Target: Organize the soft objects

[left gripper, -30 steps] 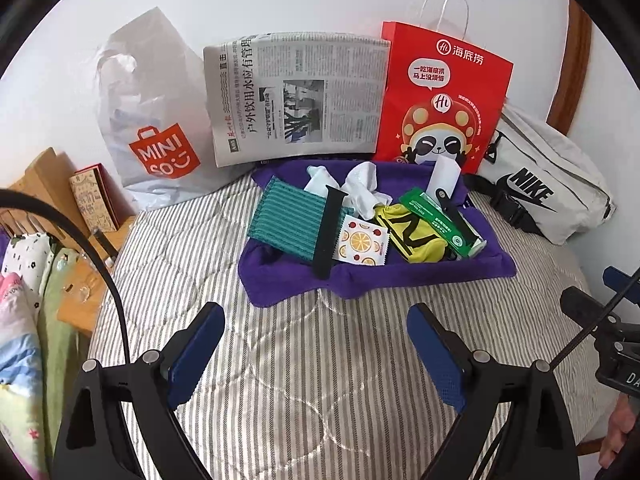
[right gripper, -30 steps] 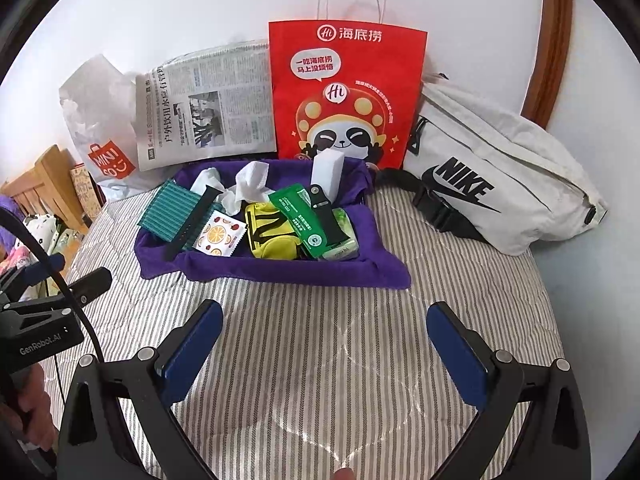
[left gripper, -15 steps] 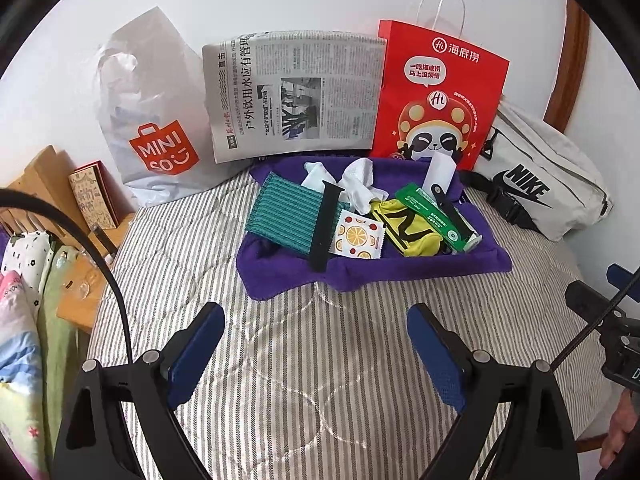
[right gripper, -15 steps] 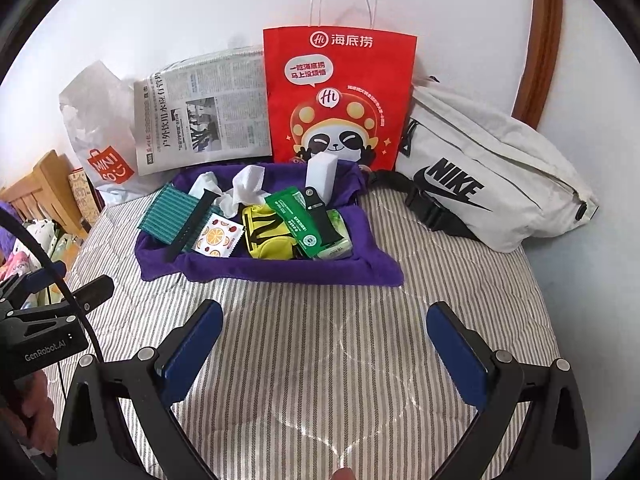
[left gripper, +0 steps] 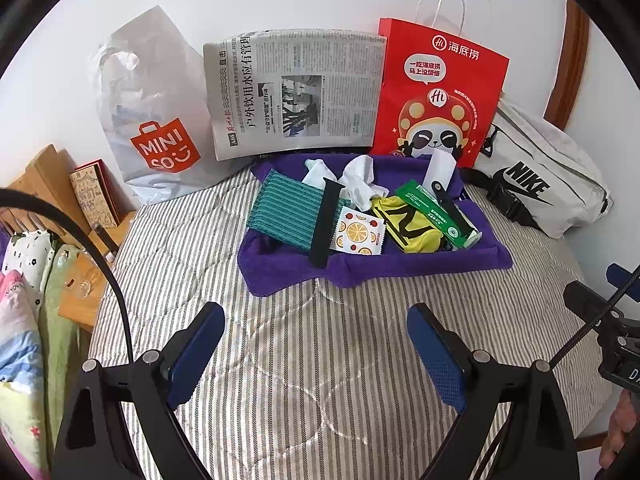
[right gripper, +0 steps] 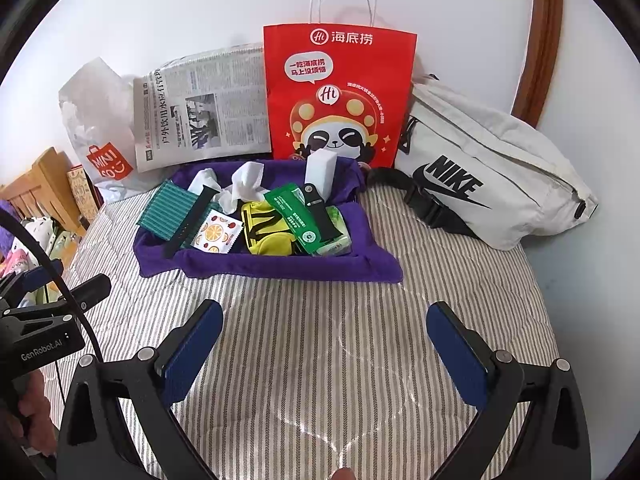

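Observation:
A purple cloth tray (left gripper: 360, 270) (right gripper: 280, 266) sits on the striped bed and holds a green ribbed cloth (left gripper: 280, 210) (right gripper: 164, 212), a black strap (left gripper: 324, 220), white socks (left gripper: 360, 184) (right gripper: 244, 184), a fruit-print packet (left gripper: 356, 232), a yellow pouch (left gripper: 408, 228) (right gripper: 266, 232), a green packet (left gripper: 432, 212) (right gripper: 300, 220) and a white block (left gripper: 440, 168) (right gripper: 320, 168). My left gripper (left gripper: 316, 356) is open and empty, short of the tray. My right gripper (right gripper: 324, 352) is open and empty, also short of the tray.
Against the wall stand a white Miniso bag (left gripper: 156, 120), a newspaper (left gripper: 296, 92), a red paper bag (left gripper: 436, 96) (right gripper: 340, 92) and a white Nike bag (left gripper: 540, 176) (right gripper: 488, 176). A wooden shelf with a book (left gripper: 92, 196) is at the left. Folded bedding (left gripper: 24, 312) lies beside it.
Both grippers have pulled back slightly and tilted up, so the tray and bags sit a little lower and farther in view. Both jaws stay open.

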Action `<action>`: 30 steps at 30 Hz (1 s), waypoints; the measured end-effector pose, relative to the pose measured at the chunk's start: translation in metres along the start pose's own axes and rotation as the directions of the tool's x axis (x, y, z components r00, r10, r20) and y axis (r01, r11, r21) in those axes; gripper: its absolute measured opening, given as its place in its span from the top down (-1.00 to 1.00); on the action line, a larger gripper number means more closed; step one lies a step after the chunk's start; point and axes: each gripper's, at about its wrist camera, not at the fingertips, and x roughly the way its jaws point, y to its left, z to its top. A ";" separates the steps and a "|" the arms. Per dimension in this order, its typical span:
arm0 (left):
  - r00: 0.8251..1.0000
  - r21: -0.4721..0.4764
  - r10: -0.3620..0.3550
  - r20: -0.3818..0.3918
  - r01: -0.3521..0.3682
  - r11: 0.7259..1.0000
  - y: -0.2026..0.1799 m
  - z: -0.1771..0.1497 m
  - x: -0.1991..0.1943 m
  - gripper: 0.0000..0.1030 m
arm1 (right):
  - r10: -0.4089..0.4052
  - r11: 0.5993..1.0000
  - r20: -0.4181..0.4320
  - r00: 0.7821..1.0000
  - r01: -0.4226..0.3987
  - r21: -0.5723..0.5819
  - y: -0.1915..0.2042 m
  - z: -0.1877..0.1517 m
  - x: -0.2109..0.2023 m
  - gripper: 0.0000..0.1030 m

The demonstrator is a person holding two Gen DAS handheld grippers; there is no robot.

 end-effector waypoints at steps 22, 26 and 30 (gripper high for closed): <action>1.000 0.010 0.002 -0.004 -0.002 1.000 -0.001 -0.002 -0.002 -0.80 | -0.008 1.000 0.001 1.000 0.008 -0.001 -0.003 -0.002 -0.005 -0.95; 1.000 0.011 0.004 -0.004 -0.004 1.000 -0.001 -0.002 -0.002 -0.80 | -0.008 1.000 0.001 1.000 0.008 0.003 -0.004 -0.002 -0.006 -0.96; 1.000 0.010 0.006 -0.005 -0.006 1.000 -0.001 -0.003 -0.002 -0.80 | -0.007 1.000 0.001 1.000 0.007 0.002 -0.005 -0.002 -0.005 -0.96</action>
